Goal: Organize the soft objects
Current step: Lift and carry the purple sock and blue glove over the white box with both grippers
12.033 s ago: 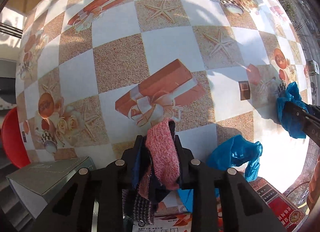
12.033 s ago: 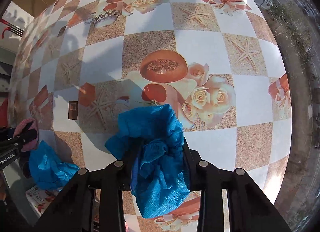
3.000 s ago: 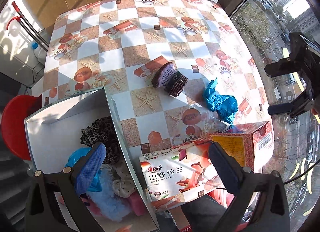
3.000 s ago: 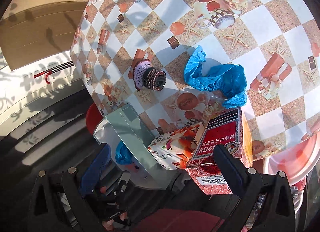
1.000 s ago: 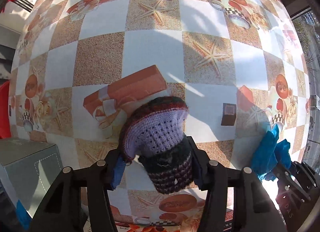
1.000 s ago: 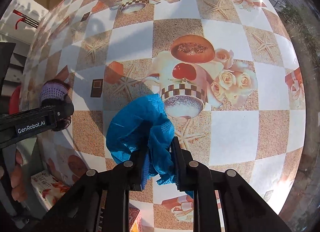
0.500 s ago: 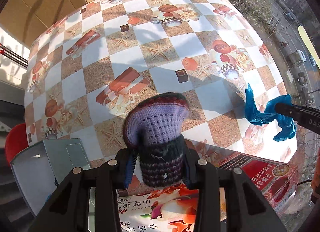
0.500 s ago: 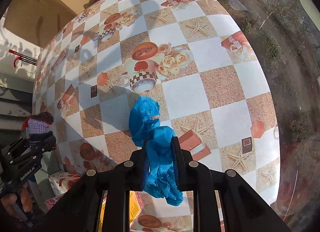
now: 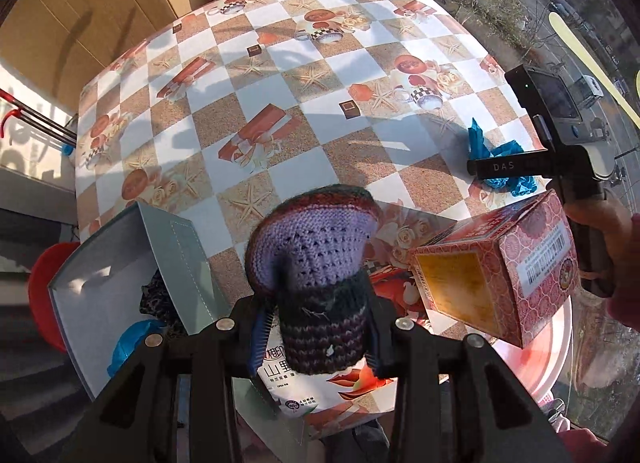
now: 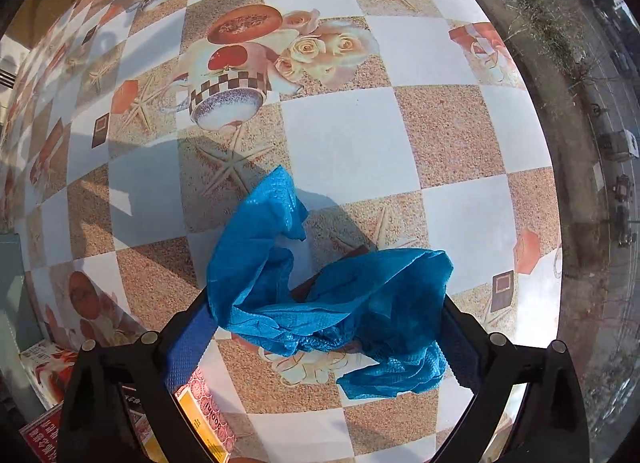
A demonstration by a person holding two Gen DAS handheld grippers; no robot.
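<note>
My left gripper is shut on a knitted purple and dark striped sock and holds it up above the table's near edge. A white box at the left holds soft things, among them a leopard-print cloth and a blue cover. My right gripper stands wide open around a crumpled blue shoe cover that lies on the checkered tablecloth. The right gripper also shows in the left wrist view, over the same blue cover.
A red carton and a white tissue pack sit at the table's near edge, between the box and the right gripper. A red stool stands left of the box. A window and street lie to the right.
My right gripper has opened and the blue shoe cover now lies on the table between its fingers. My left gripper has drawn back and up with the sock, nearer the box.
</note>
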